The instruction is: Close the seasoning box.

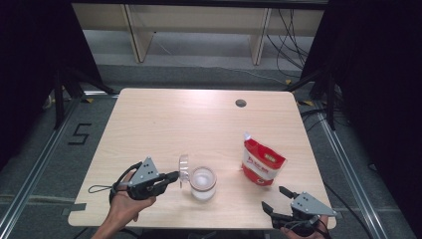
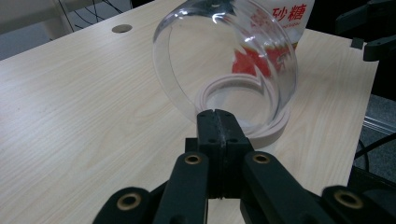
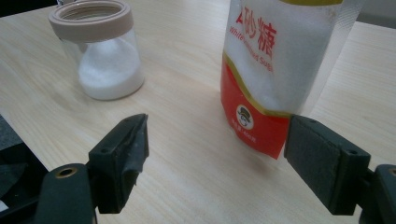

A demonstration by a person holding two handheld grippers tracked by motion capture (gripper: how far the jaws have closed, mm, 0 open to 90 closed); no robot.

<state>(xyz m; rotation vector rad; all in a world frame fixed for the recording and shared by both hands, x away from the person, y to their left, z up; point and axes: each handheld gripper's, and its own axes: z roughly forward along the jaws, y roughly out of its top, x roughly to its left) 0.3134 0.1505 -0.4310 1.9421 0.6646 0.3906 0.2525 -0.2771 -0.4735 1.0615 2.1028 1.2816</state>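
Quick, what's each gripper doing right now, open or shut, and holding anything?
Left gripper: shut on the clear hinged plastic lid of the glass sugar jar.
Right gripper: open, holding nothing, jaws pointed toward the red-and-white sugar pouch.

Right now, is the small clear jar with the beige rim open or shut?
Open: the left gripper holds its clear lid tipped up off the beige rim.

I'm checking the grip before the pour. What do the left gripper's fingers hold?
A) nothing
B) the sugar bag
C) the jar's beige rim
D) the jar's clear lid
D: in the left gripper view the left gripper has its fingers shut on the edge of the clear lid, tipped up beside the jar; the sugar bag stands apart.
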